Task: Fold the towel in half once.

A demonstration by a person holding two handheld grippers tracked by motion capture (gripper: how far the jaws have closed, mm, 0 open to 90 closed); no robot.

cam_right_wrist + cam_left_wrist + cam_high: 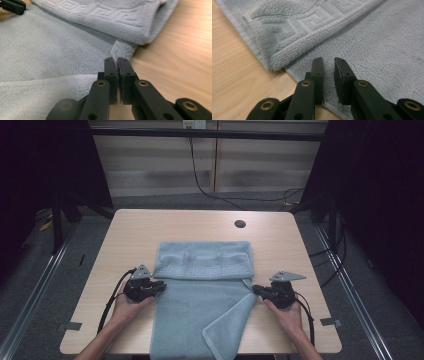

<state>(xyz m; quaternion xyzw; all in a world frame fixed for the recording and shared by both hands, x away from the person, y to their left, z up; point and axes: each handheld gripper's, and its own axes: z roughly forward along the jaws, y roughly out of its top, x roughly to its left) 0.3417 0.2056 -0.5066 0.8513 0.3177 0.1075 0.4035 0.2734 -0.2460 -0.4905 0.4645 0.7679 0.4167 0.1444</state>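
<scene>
A pale blue-grey towel [200,295] lies on the wooden table [150,225]. Its far part is folded toward me, with a key-pattern band [202,270] on top. The near right corner [230,320] is turned over diagonally. My left gripper [160,286] sits at the towel's left edge, just below the fold. In the left gripper view it [328,61] is slightly open over the towel [374,50], with nothing between the jaws. My right gripper [255,290] is at the right edge. There it [117,60] is shut on a thin strip of the towel's edge [122,48].
A dark round cable hole [240,224] sits in the table's far right part. Bare wood lies left [234,70] and right [180,50] of the towel. Metal rails [40,275] run along the floor on both sides. The left gripper [12,6] shows far off in the right gripper view.
</scene>
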